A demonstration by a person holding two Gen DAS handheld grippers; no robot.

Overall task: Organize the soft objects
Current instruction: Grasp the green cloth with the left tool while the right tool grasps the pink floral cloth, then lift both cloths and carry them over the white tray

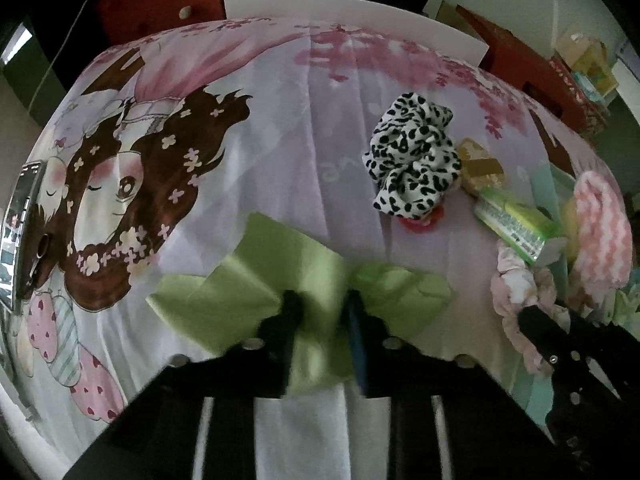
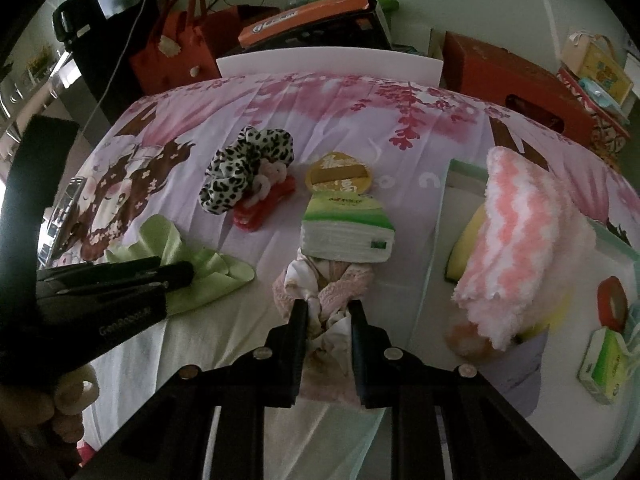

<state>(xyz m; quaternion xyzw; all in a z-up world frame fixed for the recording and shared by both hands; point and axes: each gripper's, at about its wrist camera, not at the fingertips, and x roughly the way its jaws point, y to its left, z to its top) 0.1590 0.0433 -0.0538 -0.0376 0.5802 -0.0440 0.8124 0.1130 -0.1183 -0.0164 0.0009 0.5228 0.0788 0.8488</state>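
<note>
My left gripper (image 1: 322,300) is shut on a light green satin bow (image 1: 256,276), pinching its middle on the printed cloth; it also shows in the right wrist view (image 2: 180,258). My right gripper (image 2: 328,308) is shut on a pale pink scrunchie (image 2: 324,284), which also shows in the left wrist view (image 1: 520,304). A black-and-white spotted scrunchie (image 1: 412,160) (image 2: 244,168) lies further back, beside a red hair clip (image 2: 262,206). A pink-and-white fluffy cloth (image 2: 520,240) drapes over a pale green tray (image 2: 444,216) at the right.
A tissue pack (image 2: 344,232) lies just beyond the pink scrunchie, with a round yellow tin (image 2: 340,176) behind it. The tray also holds a red tape roll (image 2: 612,300) and another tissue pack (image 2: 604,368). Boxes and a red bag (image 2: 172,48) stand behind the table.
</note>
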